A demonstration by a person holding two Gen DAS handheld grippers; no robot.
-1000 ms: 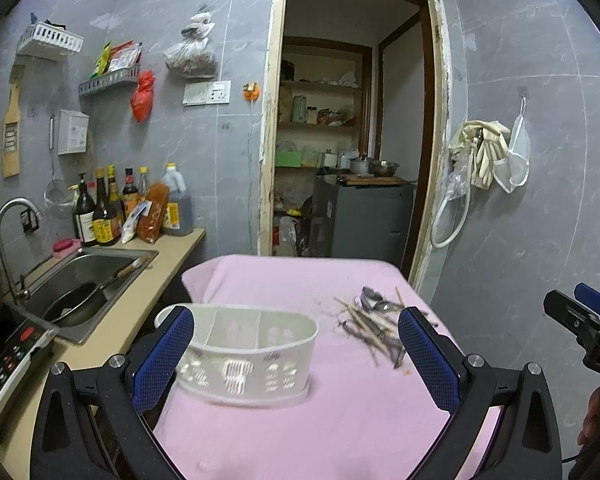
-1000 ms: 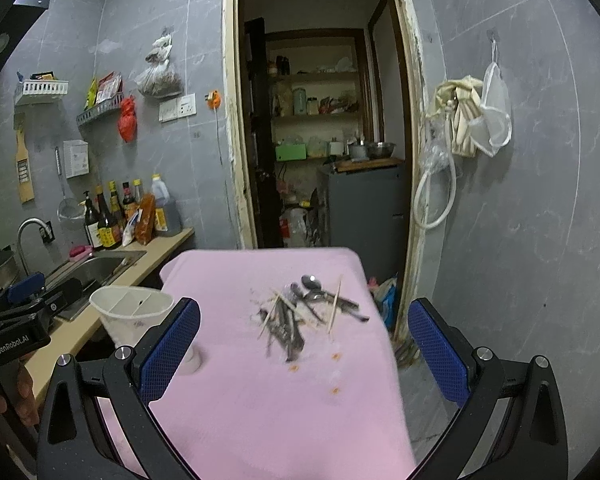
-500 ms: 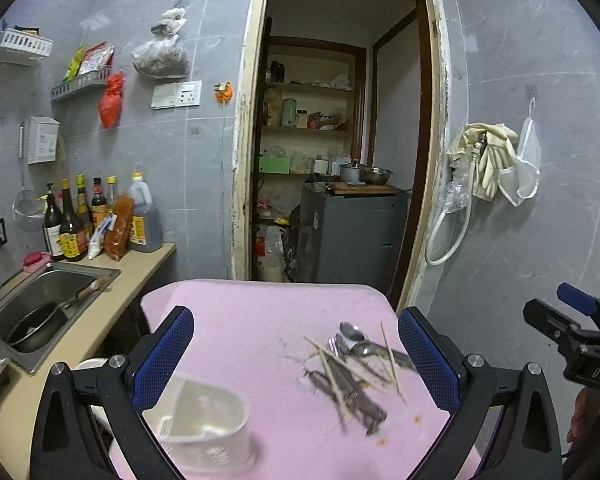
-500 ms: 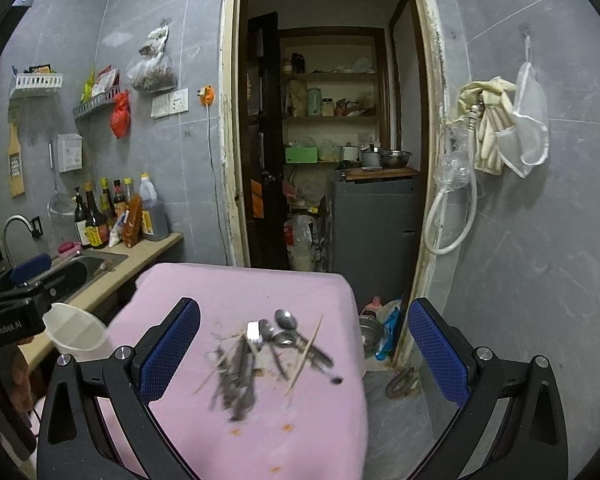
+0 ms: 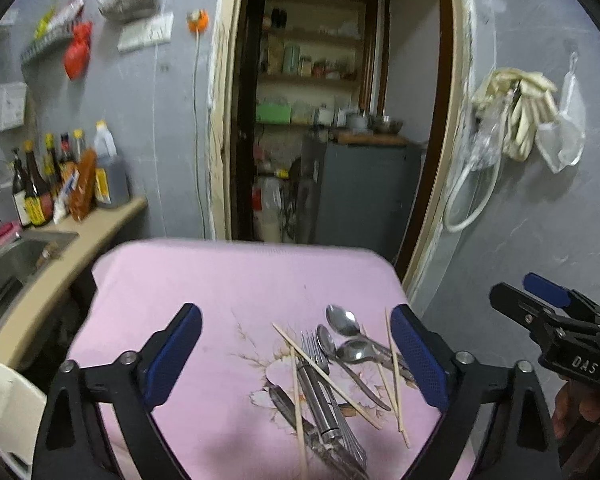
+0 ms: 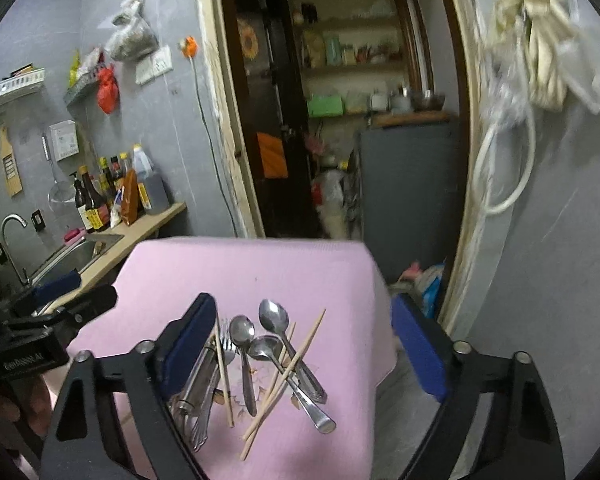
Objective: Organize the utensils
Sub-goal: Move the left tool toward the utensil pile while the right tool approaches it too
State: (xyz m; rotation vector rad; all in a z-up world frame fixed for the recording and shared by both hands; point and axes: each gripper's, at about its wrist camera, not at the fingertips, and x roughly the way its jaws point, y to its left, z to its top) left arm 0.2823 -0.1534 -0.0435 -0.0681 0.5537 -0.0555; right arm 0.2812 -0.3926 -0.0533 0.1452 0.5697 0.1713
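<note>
A pile of utensils lies on the pink tablecloth (image 5: 228, 284): metal spoons (image 5: 342, 322), forks (image 5: 320, 384) and several wooden chopsticks (image 5: 324, 372). In the right wrist view the spoons (image 6: 274, 314) and chopsticks (image 6: 284, 376) lie between my fingers. My left gripper (image 5: 296, 354) is open above the pile. My right gripper (image 6: 302, 342) is open above the same pile, and shows in the left wrist view (image 5: 548, 316). A corner of the white utensil caddy (image 5: 4, 404) shows at the lower left.
A kitchen counter (image 5: 80, 256) with a sink (image 5: 8, 264) and sauce bottles (image 5: 56, 180) runs along the left. An open doorway (image 5: 332, 120) to a storeroom lies behind the table. The table's right edge drops by the wall (image 6: 380, 320).
Both grippers have swung right and moved down closer to the utensil pile. The white caddy has slid from the centre to the lower left edge of the left wrist view.
</note>
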